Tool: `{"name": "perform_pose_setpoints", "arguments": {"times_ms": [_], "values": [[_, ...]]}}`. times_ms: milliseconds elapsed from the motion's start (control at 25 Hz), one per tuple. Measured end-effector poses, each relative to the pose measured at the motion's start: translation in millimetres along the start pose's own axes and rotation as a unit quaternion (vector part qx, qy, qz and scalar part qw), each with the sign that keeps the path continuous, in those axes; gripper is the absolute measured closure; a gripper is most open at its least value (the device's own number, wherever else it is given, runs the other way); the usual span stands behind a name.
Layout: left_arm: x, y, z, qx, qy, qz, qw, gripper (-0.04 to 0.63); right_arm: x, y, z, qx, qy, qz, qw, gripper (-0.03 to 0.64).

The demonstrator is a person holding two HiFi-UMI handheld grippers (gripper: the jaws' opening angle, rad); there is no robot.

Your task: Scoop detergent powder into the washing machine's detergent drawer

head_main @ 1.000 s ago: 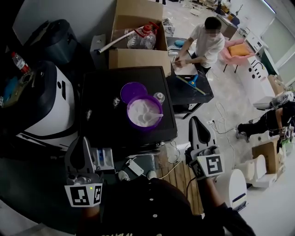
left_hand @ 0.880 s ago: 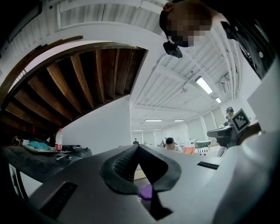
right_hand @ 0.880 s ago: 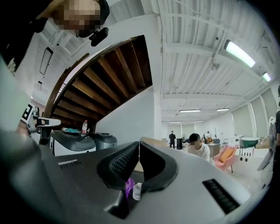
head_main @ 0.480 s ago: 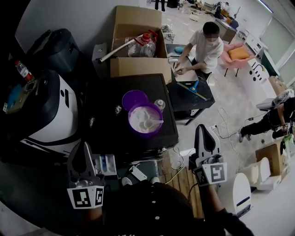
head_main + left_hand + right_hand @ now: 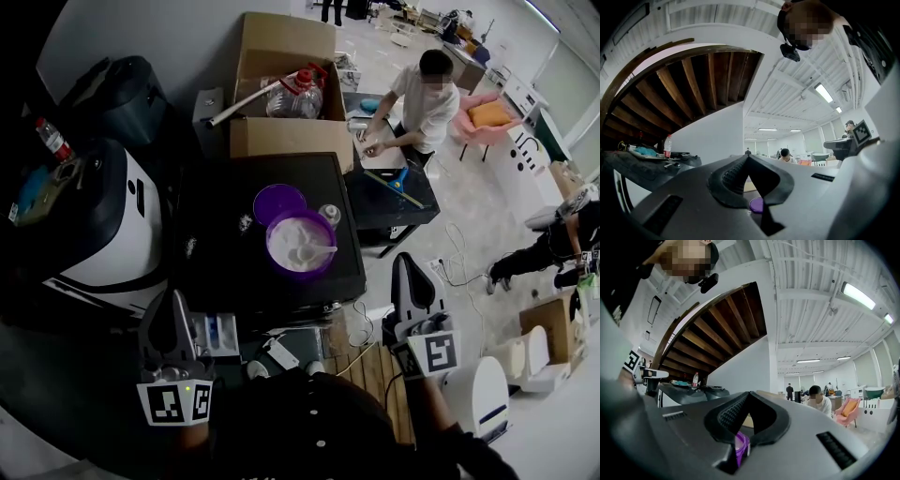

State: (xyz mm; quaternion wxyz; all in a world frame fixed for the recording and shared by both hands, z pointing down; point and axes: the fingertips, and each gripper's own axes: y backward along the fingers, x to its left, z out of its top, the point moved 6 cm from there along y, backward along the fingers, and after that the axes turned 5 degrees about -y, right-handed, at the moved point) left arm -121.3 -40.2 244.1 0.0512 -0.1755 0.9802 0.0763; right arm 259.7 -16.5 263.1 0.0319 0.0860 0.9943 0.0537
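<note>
A purple tub (image 5: 298, 246) of white powder stands open on the black top (image 5: 211, 234), with a white scoop (image 5: 314, 247) lying in the powder. Its purple lid (image 5: 278, 202) lies just behind it. A white drawer with a blue insert (image 5: 215, 335) juts out below the top's front edge. My left gripper (image 5: 174, 296) is shut and empty, just left of the drawer. My right gripper (image 5: 403, 261) is shut and empty, off the top's right front corner. The left gripper view shows the lid (image 5: 756, 205) under the shut gripper (image 5: 749, 157). The right gripper view shows the tub (image 5: 741, 446) under the shut gripper (image 5: 749, 393).
A small clear bottle (image 5: 329, 215) stands right of the lid. Behind the top is a cardboard box (image 5: 286, 94) with plastic bottles. A person (image 5: 422, 94) works at a desk far right. A white appliance (image 5: 108, 225) stands left. A power strip (image 5: 277, 347) and cables lie on the floor.
The head view has shifted slightly. Both grippers stay shut and keep their places beside the drawer and the top's corner.
</note>
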Motion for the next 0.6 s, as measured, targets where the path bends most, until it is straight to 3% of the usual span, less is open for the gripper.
{"name": "perform_pose_setpoints", "arguments": {"times_ms": [600], "values": [[1.2, 1.2, 0.9, 0.000, -0.005, -0.006, 1.0000, 0.591, 6.3, -2.2, -1.8, 0.020, 0.007, 0.004, 1.000, 0.589]]}}
